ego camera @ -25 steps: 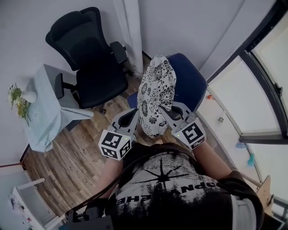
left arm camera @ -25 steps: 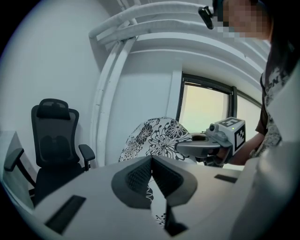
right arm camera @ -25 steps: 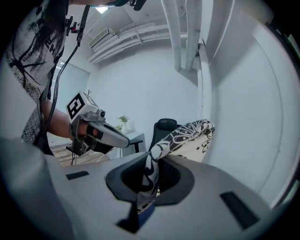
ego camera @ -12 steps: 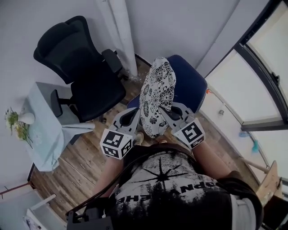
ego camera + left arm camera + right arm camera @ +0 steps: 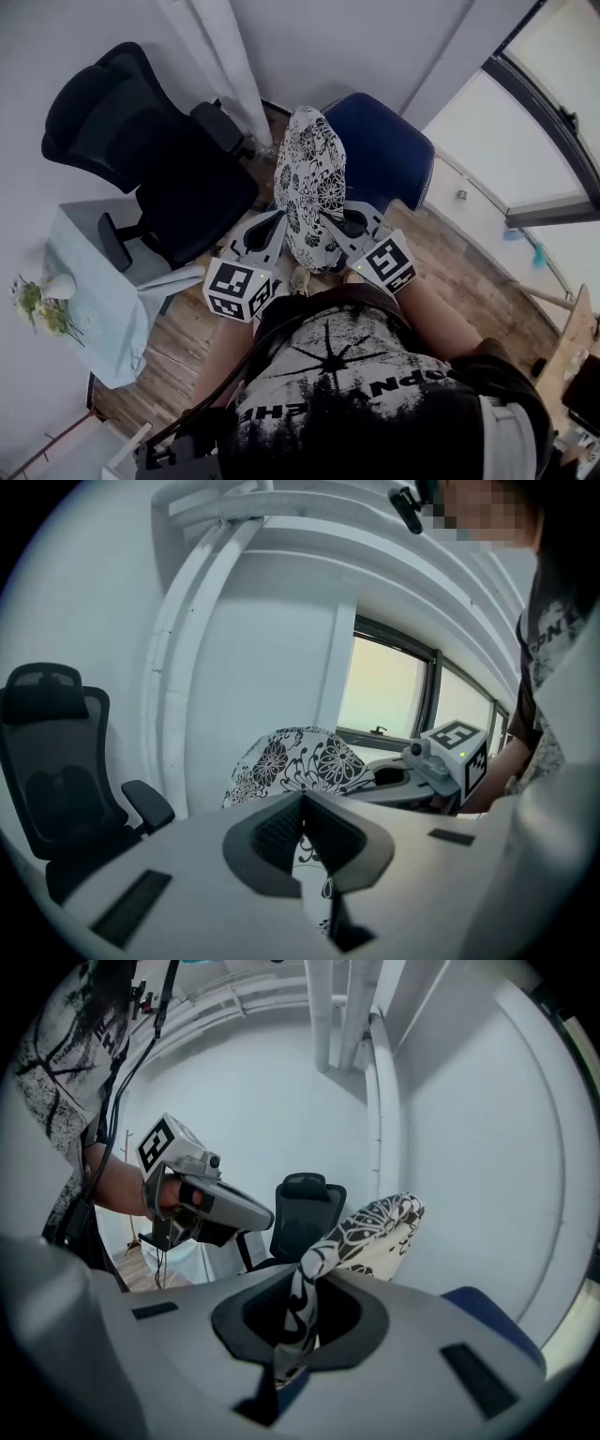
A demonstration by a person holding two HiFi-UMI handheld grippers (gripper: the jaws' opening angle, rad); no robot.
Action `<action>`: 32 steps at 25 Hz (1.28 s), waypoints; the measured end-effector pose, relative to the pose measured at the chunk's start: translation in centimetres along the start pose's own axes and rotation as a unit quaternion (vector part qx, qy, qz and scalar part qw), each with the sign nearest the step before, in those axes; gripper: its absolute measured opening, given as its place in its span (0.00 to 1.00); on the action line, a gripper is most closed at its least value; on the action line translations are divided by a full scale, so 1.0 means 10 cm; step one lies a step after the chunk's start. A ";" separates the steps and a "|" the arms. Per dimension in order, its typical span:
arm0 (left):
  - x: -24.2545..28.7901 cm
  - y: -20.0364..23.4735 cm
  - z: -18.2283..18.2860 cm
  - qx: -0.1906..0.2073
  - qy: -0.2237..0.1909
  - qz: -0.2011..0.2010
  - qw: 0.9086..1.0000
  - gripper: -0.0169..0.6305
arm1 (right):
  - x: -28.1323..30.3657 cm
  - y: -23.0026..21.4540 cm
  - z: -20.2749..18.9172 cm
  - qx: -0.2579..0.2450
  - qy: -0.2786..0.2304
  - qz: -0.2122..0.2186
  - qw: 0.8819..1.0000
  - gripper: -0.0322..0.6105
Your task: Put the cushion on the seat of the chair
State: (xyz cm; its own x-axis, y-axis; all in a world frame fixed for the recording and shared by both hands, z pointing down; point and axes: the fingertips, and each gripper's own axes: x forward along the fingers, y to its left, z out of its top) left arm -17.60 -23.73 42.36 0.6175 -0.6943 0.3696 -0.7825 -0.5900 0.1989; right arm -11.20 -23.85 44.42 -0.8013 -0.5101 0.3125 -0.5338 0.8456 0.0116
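The left gripper (image 5: 273, 228) and the right gripper (image 5: 348, 226) are each clenched on one side of the flowered cushion (image 5: 312, 178), which is held upright on edge at the frame's centre, just before the blue chair (image 5: 386, 150).

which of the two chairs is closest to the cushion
The blue chair, right behind the cushion; the black chair, with armrests, stands off to the left.
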 end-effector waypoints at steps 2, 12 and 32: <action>0.04 0.06 -0.04 0.001 0.009 -0.007 1.000 0.05 | 0.12 -0.01 -0.13 0.006 0.015 -0.002 1.000 0.09; 0.11 0.37 -0.56 -0.006 0.088 -0.031 0.996 0.05 | 0.80 -0.06 -1.10 0.064 0.087 0.000 0.994 0.09; 0.90 -0.01 -1.20 -0.004 0.182 -0.113 0.977 0.05 | 0.55 -0.64 -3.13 0.242 0.188 -0.096 0.947 0.09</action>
State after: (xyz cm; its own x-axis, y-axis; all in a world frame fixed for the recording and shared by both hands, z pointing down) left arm -12.92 -24.94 56.51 0.7065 -0.3538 0.6129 -0.6311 -0.7069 0.3194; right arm -3.75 -27.14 75.81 -0.5731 -0.4775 0.6660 -0.7939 0.5251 -0.3067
